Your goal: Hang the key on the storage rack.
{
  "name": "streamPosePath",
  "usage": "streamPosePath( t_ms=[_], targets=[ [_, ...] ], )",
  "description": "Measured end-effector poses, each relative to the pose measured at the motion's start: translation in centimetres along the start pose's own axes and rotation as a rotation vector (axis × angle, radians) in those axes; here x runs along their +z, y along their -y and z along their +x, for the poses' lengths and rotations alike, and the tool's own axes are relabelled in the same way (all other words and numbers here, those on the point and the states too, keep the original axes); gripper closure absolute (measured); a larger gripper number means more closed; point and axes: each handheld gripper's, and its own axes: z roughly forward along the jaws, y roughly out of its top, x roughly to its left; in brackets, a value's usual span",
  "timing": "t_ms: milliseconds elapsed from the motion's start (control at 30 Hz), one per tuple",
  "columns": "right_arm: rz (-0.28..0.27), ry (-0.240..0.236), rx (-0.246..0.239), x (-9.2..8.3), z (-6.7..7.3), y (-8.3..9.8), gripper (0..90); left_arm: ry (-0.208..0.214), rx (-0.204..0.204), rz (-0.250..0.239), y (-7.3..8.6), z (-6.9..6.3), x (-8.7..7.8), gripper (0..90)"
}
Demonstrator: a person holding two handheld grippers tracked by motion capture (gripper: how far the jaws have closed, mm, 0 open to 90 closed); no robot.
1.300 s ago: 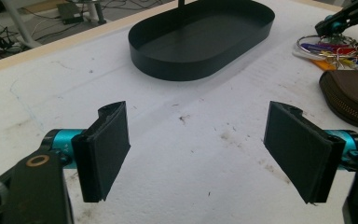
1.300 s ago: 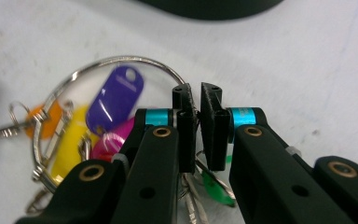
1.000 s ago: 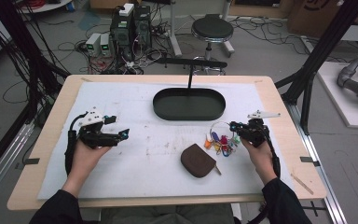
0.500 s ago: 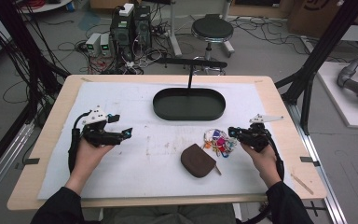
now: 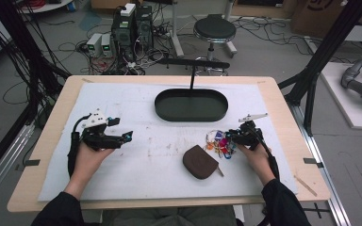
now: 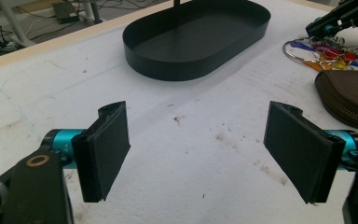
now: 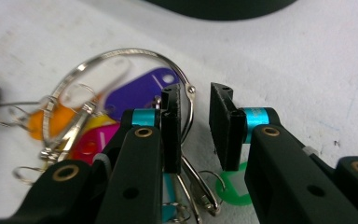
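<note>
Steel key ring (image 7: 135, 60) between right tool (image 7: 195, 126) pads

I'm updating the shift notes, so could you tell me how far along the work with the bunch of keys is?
Nothing looks put away yet: the black tray holds nothing. In hand: the right gripper is down over the key ring; its jaws have just been opening, with the ring's wire in the gap and no firm pinch visible. The left gripper waits open. The keys and brown pouch remain on the mat.
</note>
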Motion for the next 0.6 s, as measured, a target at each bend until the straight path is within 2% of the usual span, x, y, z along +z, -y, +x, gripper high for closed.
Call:
streamPosePath(
  t_ms=[167, 267, 400, 467, 500, 533, 567, 600],
  targets=[
    [0.006, 0.010, -0.033, 0.3, 0.1, 0.0, 75.7, -0.004, -0.002, -0.001, 0.1, -0.1, -0.2, 22.2],
    [0.011, 0.033, -0.041, 0.2, 0.2, 0.0, 85.7, -0.006, 0.000, 0.000, 0.1, -0.2, -0.2, 22.2],
    [0.004, 0.039, -0.035, 0.0, 0.1, 0.0, 88.0, -0.004, 0.004, -0.001, 0.1, -0.1, -0.2, 22.2],
    [-0.035, 0.030, -0.020, -0.5, 0.0, 0.0, 88.1, -0.003, 0.006, -0.003, 0.0, 0.0, -0.1, 22.2],
    [-0.035, 0.030, -0.020, -0.5, 0.0, 0.0, 88.1, -0.003, 0.006, -0.003, 0.0, 0.0, -0.1, 22.2],
    [-0.062, 0.017, -0.005, -0.9, -0.1, -0.1, 88.1, -0.004, 0.002, -0.004, 0.0, 0.0, -0.1, 22.2],
    [-0.134, -0.009, 0.017, -2.0, -0.4, -0.1, 88.1, -0.001, 0.004, -0.004, 0.0, 0.0, 0.0, 22.2],
    [-0.134, -0.009, 0.017, -2.0, -0.4, -0.1, 88.1, -0.001, 0.004, -0.004, 0.0, 0.0, 0.0, 22.2]
  ],
)
